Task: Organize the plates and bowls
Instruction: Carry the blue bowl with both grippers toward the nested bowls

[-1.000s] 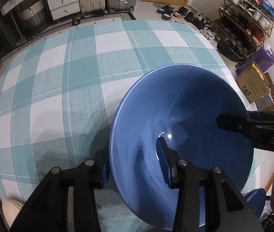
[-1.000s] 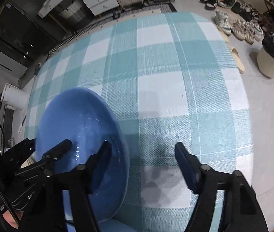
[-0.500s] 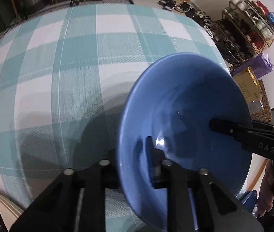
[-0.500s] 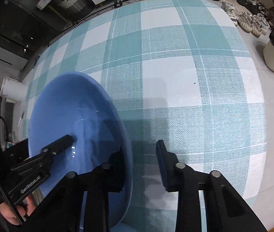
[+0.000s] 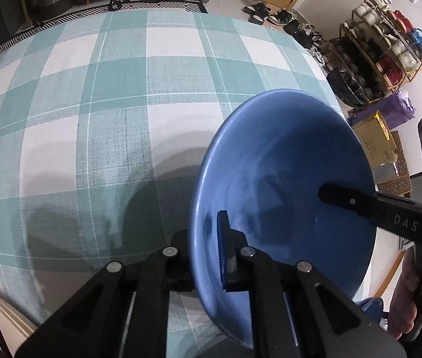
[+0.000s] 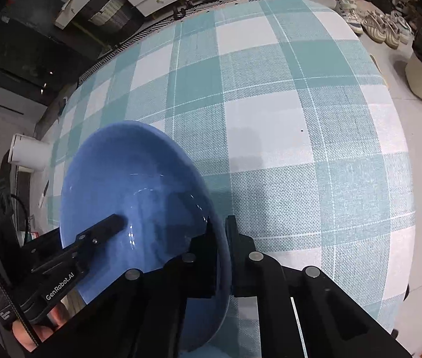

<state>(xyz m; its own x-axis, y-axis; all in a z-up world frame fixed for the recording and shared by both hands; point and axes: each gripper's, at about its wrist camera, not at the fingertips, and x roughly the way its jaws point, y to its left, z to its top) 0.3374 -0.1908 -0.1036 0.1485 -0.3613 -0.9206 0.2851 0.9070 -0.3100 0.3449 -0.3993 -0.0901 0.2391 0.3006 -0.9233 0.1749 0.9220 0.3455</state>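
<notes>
Both sets of jaws have closed since the earlier frames: left gripper (image 5: 208,256) now pinches the near-left rim of the blue bowl (image 5: 285,179), one finger inside, one outside. Right gripper (image 6: 221,256) clamps the opposite rim the same way. Bowl has also shifted right in the left wrist view.

Bowl sits over the near edge of the checked tablecloth (image 5: 106,104), tilted, between the two grippers. Can't tell whether its base touches the cloth.

Handling, my read: glazed ceramic, stiff, fairly heavy, slick and chippable. Thin rim pinch alone could slip or twist, so two opposed rim grips make sense; keep both level and move together.

View differences:
- Left wrist view shows the shoe rack (image 5: 389,29), cardboard box (image 5: 375,143), and another blue piece (image 5: 373,308) just behind the bowl.
- Right wrist view shows a white cup (image 6: 29,152) beyond the bowl's left side, plus the person's hand (image 6: 32,331) on the left tool.
</notes>
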